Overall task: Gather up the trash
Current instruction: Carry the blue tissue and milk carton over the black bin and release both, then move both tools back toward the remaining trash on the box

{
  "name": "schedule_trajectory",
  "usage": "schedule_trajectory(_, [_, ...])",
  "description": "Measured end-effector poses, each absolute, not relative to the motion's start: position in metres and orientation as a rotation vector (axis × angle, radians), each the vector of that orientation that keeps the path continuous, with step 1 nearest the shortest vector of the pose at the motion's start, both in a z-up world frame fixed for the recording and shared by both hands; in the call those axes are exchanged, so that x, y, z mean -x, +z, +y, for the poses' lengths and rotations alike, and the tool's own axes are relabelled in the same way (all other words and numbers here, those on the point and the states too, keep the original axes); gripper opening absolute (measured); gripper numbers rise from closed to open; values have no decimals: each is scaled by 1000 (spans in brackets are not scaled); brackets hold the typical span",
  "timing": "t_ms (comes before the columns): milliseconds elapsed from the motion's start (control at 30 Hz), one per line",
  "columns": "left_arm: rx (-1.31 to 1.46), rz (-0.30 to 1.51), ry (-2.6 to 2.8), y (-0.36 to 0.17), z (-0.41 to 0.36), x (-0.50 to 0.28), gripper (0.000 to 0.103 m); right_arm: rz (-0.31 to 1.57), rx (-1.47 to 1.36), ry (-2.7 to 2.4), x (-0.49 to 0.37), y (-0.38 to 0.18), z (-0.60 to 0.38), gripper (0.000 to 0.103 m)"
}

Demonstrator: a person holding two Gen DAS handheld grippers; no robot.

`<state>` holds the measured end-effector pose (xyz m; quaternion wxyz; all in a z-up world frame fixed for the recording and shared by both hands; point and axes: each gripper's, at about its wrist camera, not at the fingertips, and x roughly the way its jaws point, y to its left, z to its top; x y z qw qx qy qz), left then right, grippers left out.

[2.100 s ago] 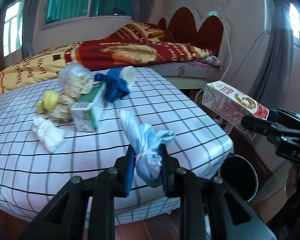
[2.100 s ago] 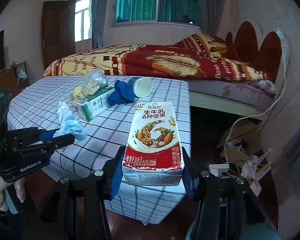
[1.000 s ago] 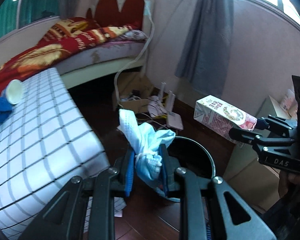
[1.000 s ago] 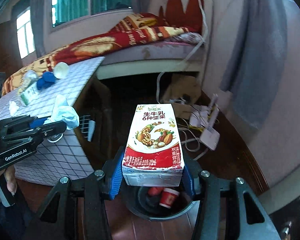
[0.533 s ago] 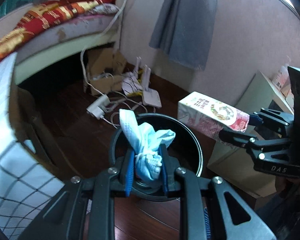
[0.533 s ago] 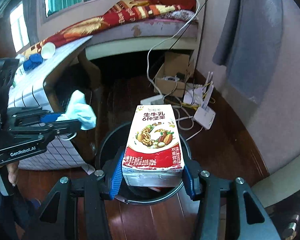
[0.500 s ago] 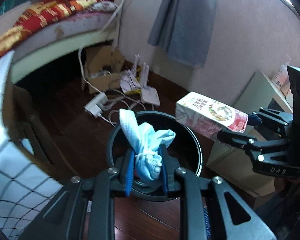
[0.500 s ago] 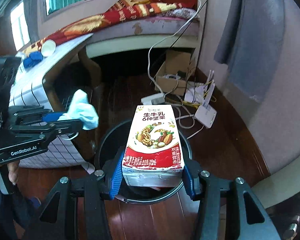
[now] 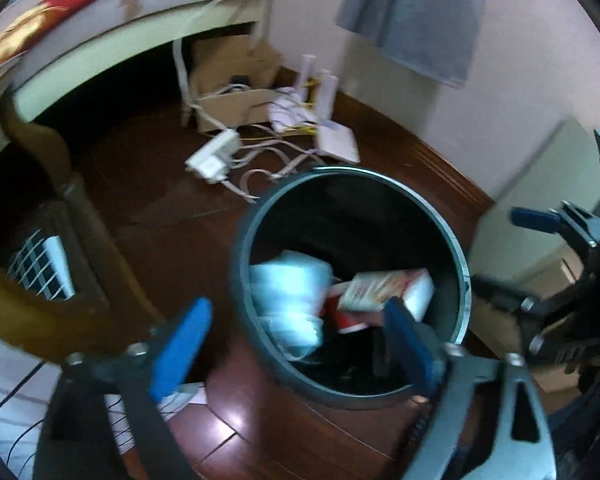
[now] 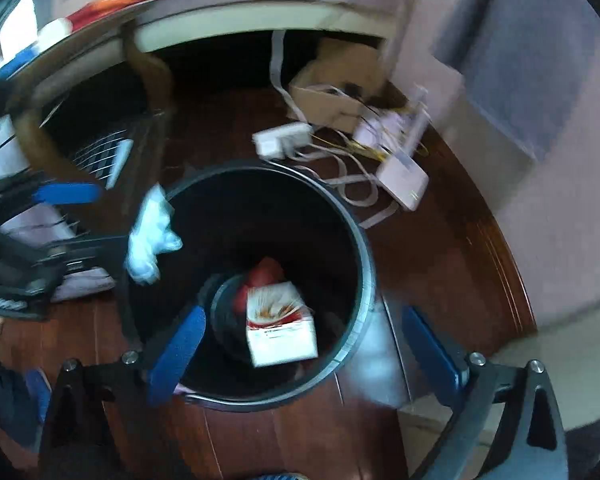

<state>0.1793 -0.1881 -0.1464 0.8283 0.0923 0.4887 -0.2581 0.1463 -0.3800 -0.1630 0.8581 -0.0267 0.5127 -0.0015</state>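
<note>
While both jaws are opening, nothing is gripped by the left hand-held gripper [image 9: 296,344] or the right hand-held gripper [image 10: 304,356]. A milk carton [image 10: 280,328] and a pale blue cloth [image 9: 288,296] are seen inside the black bin [image 9: 456,248].

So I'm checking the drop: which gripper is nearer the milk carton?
Right. The right gripper opens directly above the milk carton in the bin; the left gripper opens over the tissue beside it.

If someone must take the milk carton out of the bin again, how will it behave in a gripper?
The milk carton is probably light and stiff enough to clamp on its flat sides, though an empty one may dent. Lying tilted among other trash deep in the bin, it may shift when touched, and reaching it looks awkward.
</note>
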Motion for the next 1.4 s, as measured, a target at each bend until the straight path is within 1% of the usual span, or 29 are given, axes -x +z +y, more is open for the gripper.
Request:
schedule_trajectory(267, [-178,970,-496,-131,-176,-175,96,1034,-21,-83,-144,-147,-395,103])
schedule_trajectory(467, [-165,910,-465,-106,-168,-169,97,980,-49,-83,-137,-125,-389,103])
schedule_trajectory(933, [-152,811,-413,-60,-141,-149,97,873,2,-21,-116,-76,-350,103])
schedule_trajectory(1400, [-79,707,-280,-10,-65,-132,97,720,38,99,-120,-19,-280,103])
